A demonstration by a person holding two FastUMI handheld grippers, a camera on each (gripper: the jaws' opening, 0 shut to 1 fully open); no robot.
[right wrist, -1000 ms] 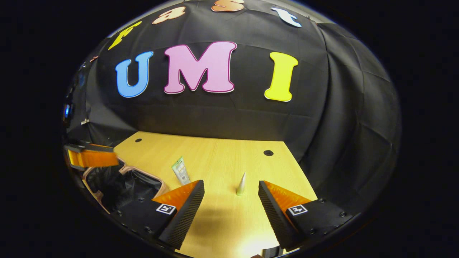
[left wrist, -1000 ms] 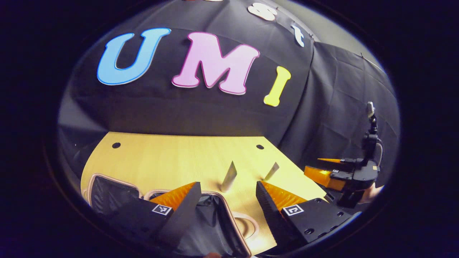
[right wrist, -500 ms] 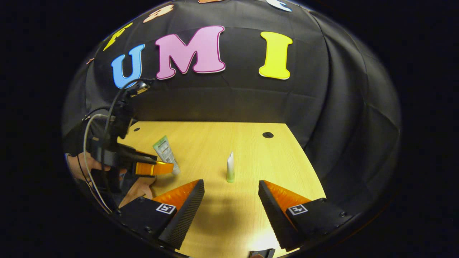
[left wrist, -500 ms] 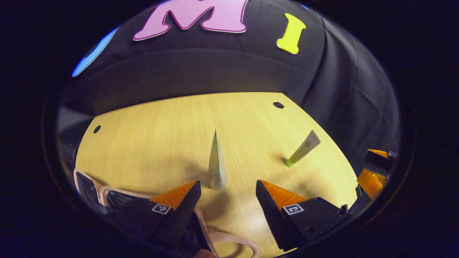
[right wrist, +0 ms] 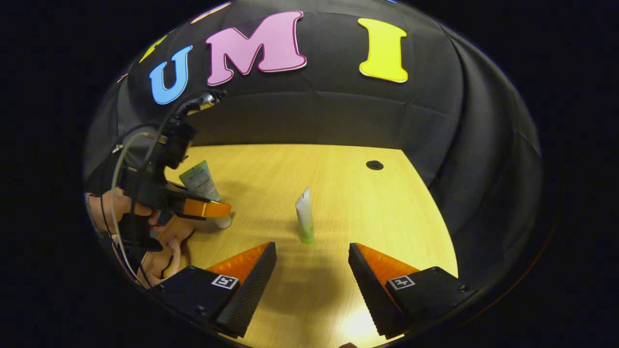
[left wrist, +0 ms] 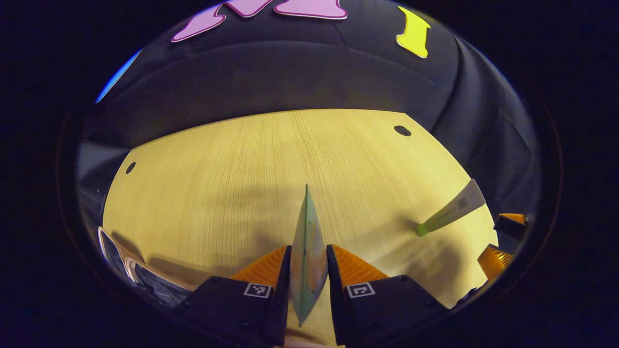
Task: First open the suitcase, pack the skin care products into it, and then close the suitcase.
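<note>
Suitcase (left wrist: 140,278) beside the green tube (left wrist: 307,246), which the left gripper (left wrist: 308,270) clamps; right gripper (right wrist: 312,268) spread wide

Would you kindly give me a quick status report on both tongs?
Left tongs shut on green tube. Right tongs open, short of white tube. Suitcase open. Nothing in the way.

A matt wood-grain finish is seen on the table (right wrist: 338,193); smooth, faintly glossy plastic on both tubes (left wrist: 307,251) (right wrist: 304,215); soft creased cloth on the wall (right wrist: 338,116)
</note>
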